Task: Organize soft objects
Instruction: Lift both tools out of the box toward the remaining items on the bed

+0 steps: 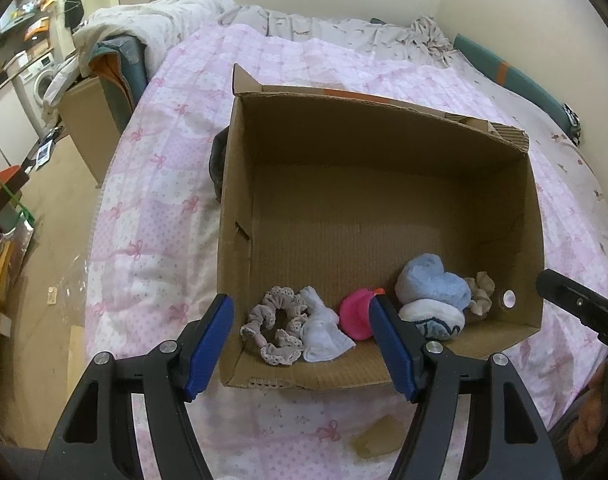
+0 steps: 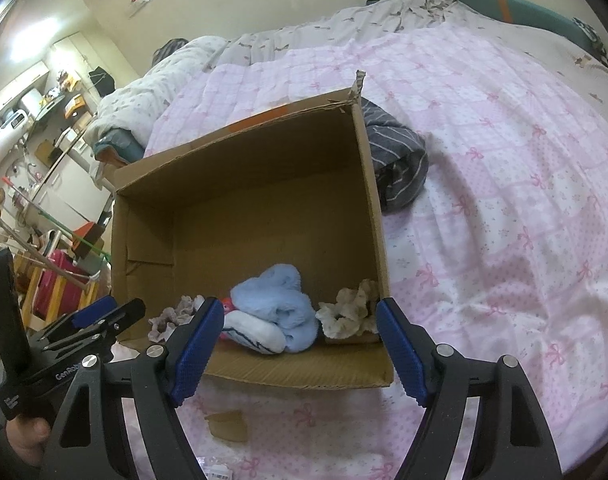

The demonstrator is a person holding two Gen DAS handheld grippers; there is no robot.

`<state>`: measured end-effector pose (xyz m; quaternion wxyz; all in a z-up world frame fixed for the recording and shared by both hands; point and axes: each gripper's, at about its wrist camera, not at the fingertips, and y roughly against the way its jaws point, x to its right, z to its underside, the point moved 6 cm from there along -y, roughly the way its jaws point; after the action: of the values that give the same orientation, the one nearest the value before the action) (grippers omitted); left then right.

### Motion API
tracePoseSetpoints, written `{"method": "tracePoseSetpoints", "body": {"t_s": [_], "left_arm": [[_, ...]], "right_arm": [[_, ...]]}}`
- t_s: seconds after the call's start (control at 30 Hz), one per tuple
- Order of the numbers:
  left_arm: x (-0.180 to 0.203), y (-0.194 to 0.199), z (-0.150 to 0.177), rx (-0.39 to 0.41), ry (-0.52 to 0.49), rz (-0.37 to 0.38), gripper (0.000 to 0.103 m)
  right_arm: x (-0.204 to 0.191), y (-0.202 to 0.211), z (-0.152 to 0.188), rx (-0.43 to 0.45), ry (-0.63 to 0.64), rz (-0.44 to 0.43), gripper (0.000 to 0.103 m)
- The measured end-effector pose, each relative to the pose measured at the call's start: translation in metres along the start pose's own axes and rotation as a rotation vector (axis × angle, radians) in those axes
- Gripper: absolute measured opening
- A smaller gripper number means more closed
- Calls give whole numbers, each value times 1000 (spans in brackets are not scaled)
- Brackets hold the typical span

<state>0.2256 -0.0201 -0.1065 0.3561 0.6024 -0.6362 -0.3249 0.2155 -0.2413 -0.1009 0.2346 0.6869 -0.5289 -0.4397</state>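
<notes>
An open cardboard box (image 1: 384, 152) (image 2: 247, 200) stands on the pink bed. Along its near wall lie a mauve lace scrunchie (image 1: 273, 326) (image 2: 171, 316), a white cloth (image 1: 324, 330), a pink round item (image 1: 356, 314), a light blue plush (image 1: 434, 282) (image 2: 277, 300), a white-and-blue item (image 1: 434, 320) (image 2: 255, 334) and a beige scrunchie (image 1: 480, 292) (image 2: 350, 312). My left gripper (image 1: 301, 344) is open and empty above the box's near edge. My right gripper (image 2: 297, 352) is open and empty at the near edge too. A grey striped garment (image 2: 396, 160) lies on the bed beside the box.
The pink quilt (image 1: 163, 184) (image 2: 504, 200) covers the bed; a white duvet (image 1: 151, 20) is heaped at its far end. A cardboard scrap (image 2: 227, 424) (image 1: 378, 438) lies in front of the box. The room floor with clutter (image 1: 31, 208) is to the left.
</notes>
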Motion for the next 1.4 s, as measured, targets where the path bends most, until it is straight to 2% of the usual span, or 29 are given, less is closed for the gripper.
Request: {"method": "tracePoseSetpoints", "body": {"t_s": [0.47, 0.8, 1.2, 1.4], "left_arm": [[-8, 17, 8, 20, 3, -38, 67], [-12, 51, 17, 33, -8, -55, 67], [-24, 74, 44, 10, 34, -53, 67], [-28, 69, 62, -48, 59, -36, 67]], "right_arm": [[2, 3, 0, 6, -19, 3, 83], [-1, 16, 9, 15, -15, -6, 83], [-6, 42, 23, 47, -17, -25, 83], [-19, 44, 43, -6, -21, -89, 83]]}}
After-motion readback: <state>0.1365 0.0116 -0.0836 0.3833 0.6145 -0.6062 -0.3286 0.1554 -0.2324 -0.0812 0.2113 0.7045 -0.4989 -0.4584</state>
